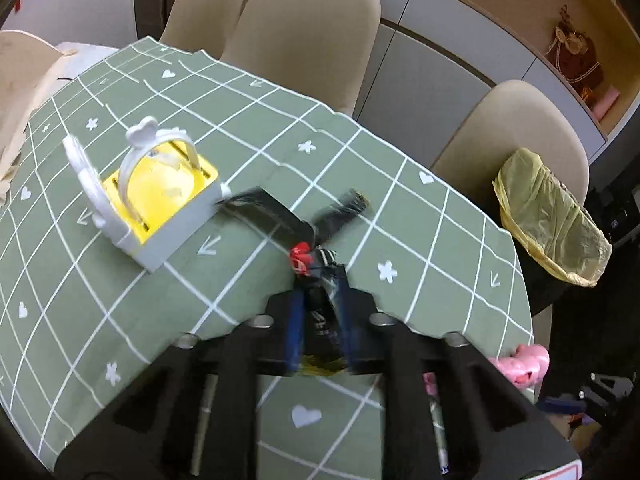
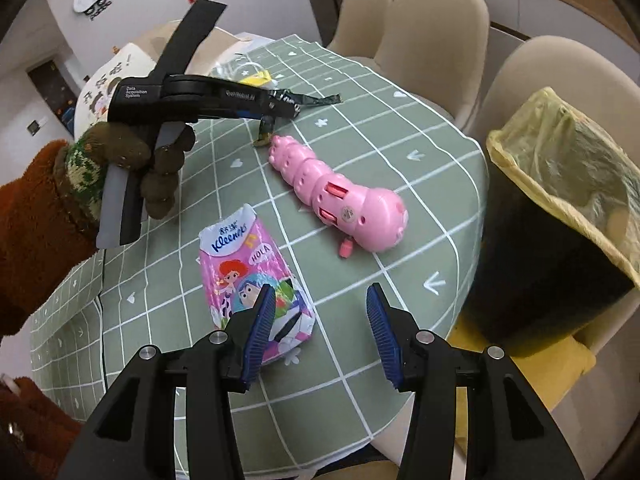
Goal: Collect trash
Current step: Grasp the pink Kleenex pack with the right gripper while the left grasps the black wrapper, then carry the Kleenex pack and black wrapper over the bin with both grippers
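Observation:
My left gripper is shut on a crumpled black wrapper, whose strips stick out ahead of the blue pads above the green checked tablecloth. The right wrist view shows the same left gripper in a gloved hand, gripping the black wrapper with one end dangling down. My right gripper hangs open over the table's near edge, nothing between its pads. Its left finger overlaps a pink Kleenex tissue pack in the picture. A bin lined with a yellow bag stands right of the table; the left wrist view has the bin too.
A pink caterpillar-like toy lies mid-table, with its end also showing in the left wrist view. A yellow and white toy basket stands to the left. Beige chairs ring the table's far side. Paper bags sit at the far left.

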Available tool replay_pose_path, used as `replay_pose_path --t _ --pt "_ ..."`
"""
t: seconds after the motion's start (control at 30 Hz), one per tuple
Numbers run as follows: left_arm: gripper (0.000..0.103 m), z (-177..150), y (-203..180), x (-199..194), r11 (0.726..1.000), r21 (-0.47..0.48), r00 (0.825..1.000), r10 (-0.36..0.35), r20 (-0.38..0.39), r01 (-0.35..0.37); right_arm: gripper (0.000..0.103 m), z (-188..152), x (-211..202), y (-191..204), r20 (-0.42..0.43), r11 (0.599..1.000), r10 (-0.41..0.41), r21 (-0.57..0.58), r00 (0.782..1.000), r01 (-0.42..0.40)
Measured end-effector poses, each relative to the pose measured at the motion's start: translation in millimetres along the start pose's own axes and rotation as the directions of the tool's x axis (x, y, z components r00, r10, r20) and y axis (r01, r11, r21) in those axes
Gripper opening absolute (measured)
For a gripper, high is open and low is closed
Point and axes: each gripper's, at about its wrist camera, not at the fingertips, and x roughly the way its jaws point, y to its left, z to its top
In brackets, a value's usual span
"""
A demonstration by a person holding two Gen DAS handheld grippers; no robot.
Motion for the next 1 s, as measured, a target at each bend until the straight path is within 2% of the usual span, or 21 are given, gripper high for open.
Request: replay_pose_path --t 0.1,0.2,0.4,0.47,0.63,0.77,0.8,0.83,0.87,0.9,1.0 --pt "0.013 -12.3 11.2 -15.2 0.998 -0.06 1.0 -0.024 -0.003 0.024 0.045 8.7 9.5 5.7 -0.003 0.998 0.054 -0.021 0.999 -0.054" --pt "0.013 -35.9 22.8 -38.1 0.994 -0.099 0.999 -0.036 -0.003 0.036 0.045 16.1 20.8 20.2 -0.007 0.995 0.069 -0.072 0.998 -0.07" --pt "0.013 -81.8 43.4 -68.4 0.976 -0.206 0.996 -0.079 -0.029 0.071 0.045 19.5 43.2 43.5 -0.07 0.989 0.11 -0.096 0.991 -0.116" --pt "0.013 -94.0 47.0 -73.6 0.975 -0.216 0.998 -0.056 -0.035 0.047 0.047 14.3 46.4 57.9 -0.074 0.984 0.085 -0.15 0.994 -0.095" --pt "0.014 -114.0 58.2 -81.6 0.966 -0.256 0.998 -0.038 -0.044 0.025 0.05 4.7 49.5 83.1 -0.055 0.955 -0.046 -0.295 0.997 0.028" --pt "0.018 -123.9 67.9 -87.6 0.954 -0.3 0.999 -0.038 -0.037 0.025 0.05 5.5 53.3 90.4 -0.074 0.932 -0.081 -0.36 0.994 0.049" --pt "0.019 -125.3 67.9 -88.5 0.952 -0.305 0.999 -0.042 -0.034 0.03 0.048 7.2 54.0 89.0 -0.081 0.93 -0.08 -0.365 0.993 0.045" --pt "0.021 -127.2 68.1 -90.2 0.951 -0.307 0.999 -0.044 -0.031 0.032 0.03 8.5 52.7 90.3 -0.089 0.925 -0.074 -0.379 0.993 0.035" --pt "0.023 -129.3 67.9 -92.4 0.951 -0.308 0.999 -0.044 -0.027 0.033 0.016 9.2 53.4 92.9 -0.097 0.921 -0.079 -0.389 0.992 0.035" --pt "0.024 -131.5 67.9 -94.9 0.95 -0.31 0.999 -0.045 -0.022 0.036 0.009 8.0 52.4 93.7 -0.104 0.916 -0.088 -0.4 0.991 0.039" --pt "0.024 -134.7 67.7 -99.9 0.95 -0.31 0.999 -0.042 -0.014 0.036 0.007 8.7 41.7 95.5 -0.067 0.917 -0.085 -0.395 0.994 0.052"
